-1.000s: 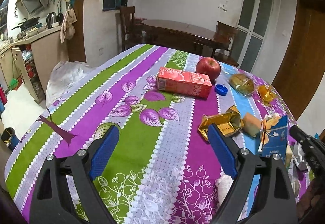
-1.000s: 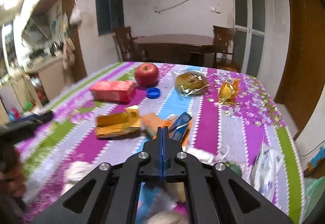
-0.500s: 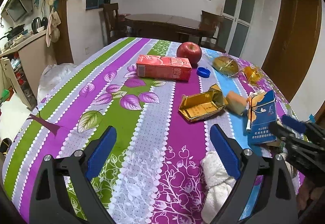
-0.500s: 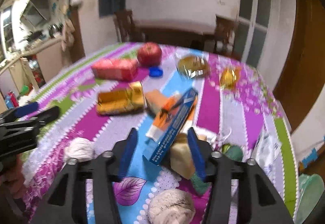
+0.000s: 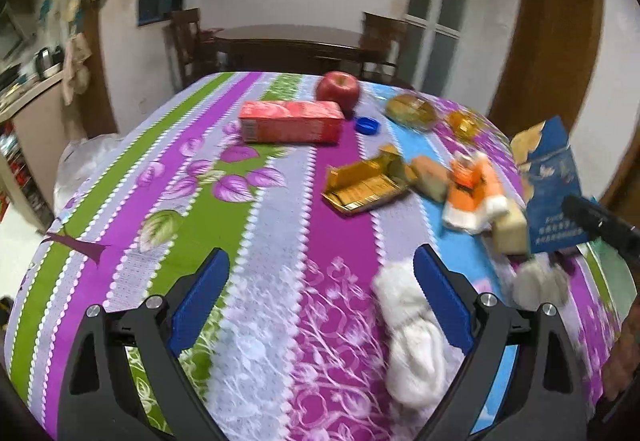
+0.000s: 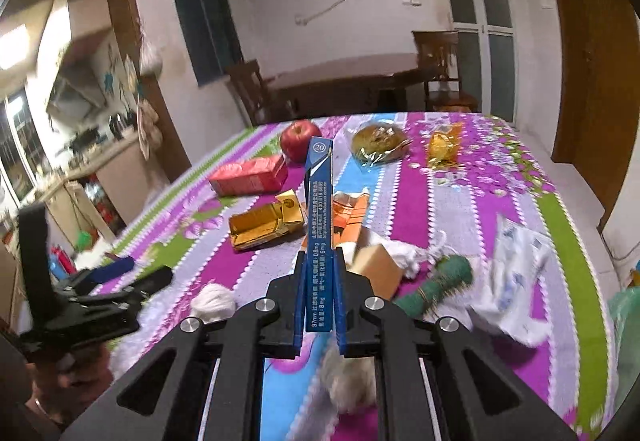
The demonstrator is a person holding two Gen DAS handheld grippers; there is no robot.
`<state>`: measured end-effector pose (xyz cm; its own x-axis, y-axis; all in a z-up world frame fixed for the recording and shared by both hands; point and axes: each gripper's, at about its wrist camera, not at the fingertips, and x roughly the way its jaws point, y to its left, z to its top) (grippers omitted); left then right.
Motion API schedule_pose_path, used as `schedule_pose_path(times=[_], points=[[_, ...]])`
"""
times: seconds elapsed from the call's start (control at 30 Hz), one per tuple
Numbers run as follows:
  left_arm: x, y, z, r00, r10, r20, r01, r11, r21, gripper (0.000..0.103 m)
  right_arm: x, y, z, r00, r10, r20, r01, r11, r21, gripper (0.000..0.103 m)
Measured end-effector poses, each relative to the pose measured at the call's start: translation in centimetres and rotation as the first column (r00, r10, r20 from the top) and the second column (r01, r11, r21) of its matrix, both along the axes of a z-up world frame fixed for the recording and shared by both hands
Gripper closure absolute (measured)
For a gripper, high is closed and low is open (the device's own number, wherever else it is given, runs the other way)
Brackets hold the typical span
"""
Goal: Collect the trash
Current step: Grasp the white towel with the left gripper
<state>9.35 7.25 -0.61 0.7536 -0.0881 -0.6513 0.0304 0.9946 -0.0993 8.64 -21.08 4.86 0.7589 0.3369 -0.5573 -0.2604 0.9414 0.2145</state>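
Observation:
My right gripper point(image 6: 319, 261) is shut on a blue cigarette pack point(image 6: 319, 217) and holds it upright above the table; the pack also shows at the right of the left wrist view point(image 5: 550, 189). My left gripper point(image 5: 320, 273) is open and empty above the near part of the striped tablecloth point(image 5: 240, 241). Trash lies around: a gold box point(image 5: 366, 183), an orange wrapper point(image 5: 472, 187), white tissue wads point(image 5: 412, 329), a blue bottle cap point(image 5: 367, 125), a green roll point(image 6: 436, 283) and a white plastic bag point(image 6: 514, 269).
A red carton point(image 5: 292, 122), a red apple point(image 5: 338, 88), a wrapped bun point(image 5: 412, 109) and a yellow wrapper point(image 5: 462, 123) lie at the far side. A tan block point(image 6: 376, 267) sits near the right gripper. A dark dining table with chairs point(image 5: 288, 49) stands behind.
My right gripper has shut on the blue cigarette pack and lifted it off the table. My left gripper has moved a little forward and to the right, still open.

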Motion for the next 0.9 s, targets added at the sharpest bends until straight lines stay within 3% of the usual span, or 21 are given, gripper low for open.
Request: schedule_pose_path(times=[0.13, 0.33, 0.43, 0.53, 0.63, 0.67, 0.9], points=[[-0.4, -2.2, -0.3, 0.996, -0.087, -0.021, 0.087, 0.996, 0.016, 0.013, -3.1, -2.0, 0.5, 0.999, -0.038, 0.014, 0.037, 0.998, 0.050, 0.090], [0.8, -4.8, -2.3, 0.992, -0.113, -0.062, 0.118, 0.989, 0.083, 0.014, -6.1, -3.8, 0.1, 0.998, -0.064, -0.001, 0.064, 0.996, 0.062, 0.090], [2.2, -5.1, -3.2, 0.986, -0.116, -0.116, 0.121, 0.992, 0.040, 0.025, -7.0, -4.2, 0.0, 0.998, -0.059, -0.003, 0.059, 0.995, 0.077, 0.090], [3.1, -5.4, -3.9, 0.980, -0.111, -0.166, 0.119, 0.992, 0.042, 0.038, -7.3, -4.4, -0.1, 0.998, -0.060, -0.003, 0.060, 0.995, 0.074, 0.090], [3.3, -5.3, -4.4, 0.974, -0.115, -0.197, 0.124, 0.992, 0.032, 0.052, -7.3, -4.5, -0.2, 0.998, -0.061, -0.006, 0.062, 0.995, 0.074, 0.090], [3.3, -5.3, -4.4, 0.974, -0.114, -0.195, 0.122, 0.992, 0.033, 0.062, -7.4, -4.5, -0.3, 0.998, -0.061, -0.007, 0.062, 0.995, 0.075, 0.090], [2.1, -6.2, -3.5, 0.986, -0.070, -0.151, 0.088, 0.989, 0.116, 0.067, -7.1, -3.8, -0.6, 0.999, -0.042, -0.015, 0.043, 0.997, 0.065, 0.090]])
